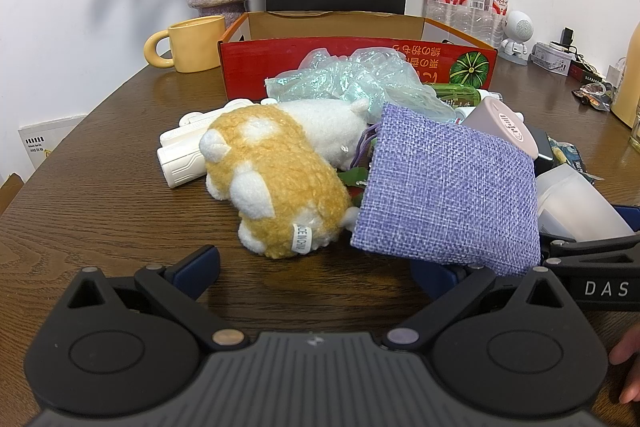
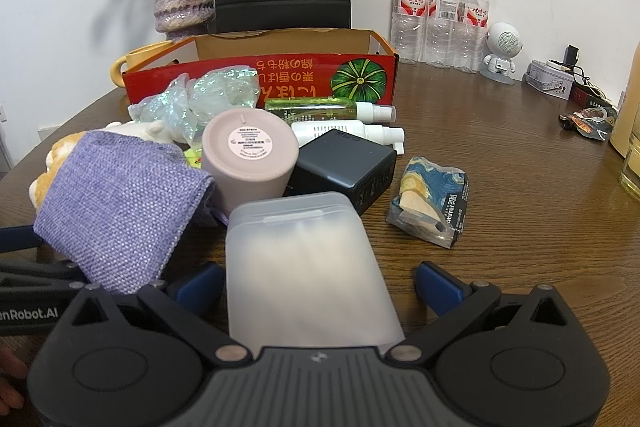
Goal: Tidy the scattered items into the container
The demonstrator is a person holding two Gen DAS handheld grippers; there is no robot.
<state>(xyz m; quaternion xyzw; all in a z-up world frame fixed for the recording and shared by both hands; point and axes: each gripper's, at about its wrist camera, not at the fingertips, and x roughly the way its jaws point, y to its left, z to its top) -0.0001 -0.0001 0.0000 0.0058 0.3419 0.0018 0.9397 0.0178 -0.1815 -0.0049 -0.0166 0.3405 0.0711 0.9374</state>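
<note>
Blue-padded and spread wide, my right gripper [image 2: 320,287] sits low on the wooden surface [image 2: 500,187] with a frosted plastic case [image 2: 300,259] lying lengthwise between its fingers. Neither pad touches the case; there is a gap on each side, so nothing is held. My left gripper [image 1: 316,267] is likewise spread apart and empty, its fingers resting just short of the pile.

Directly ahead of the left gripper lie a tan and white plush toy [image 1: 272,175] on its side and a purple woven pouch [image 1: 448,191], the pouch propped on other items and overhanging the gripper's right finger. Behind the frosted case stand a pink cylindrical jar [image 2: 250,155] and a black charger block [image 2: 344,167], touching each other. Further off lie two spray bottles [image 2: 332,119] and a crumpled iridescent bag [image 2: 208,95]. A printed packet [image 2: 430,199] lies apart to the right. A white folded device [image 1: 184,155] lies left of the plush.

The red cardboard box [image 2: 260,79] stands at the far side, open-topped; its interior is hidden from both views.

My judgement: the task is at an early stage, with the whole pile outside the box. The step in hand is grasping the frosted case. Next, close squarely on its long sides, lift clear of the jar and charger, and carry it over the near wall. The smooth plastic may slip.
</note>
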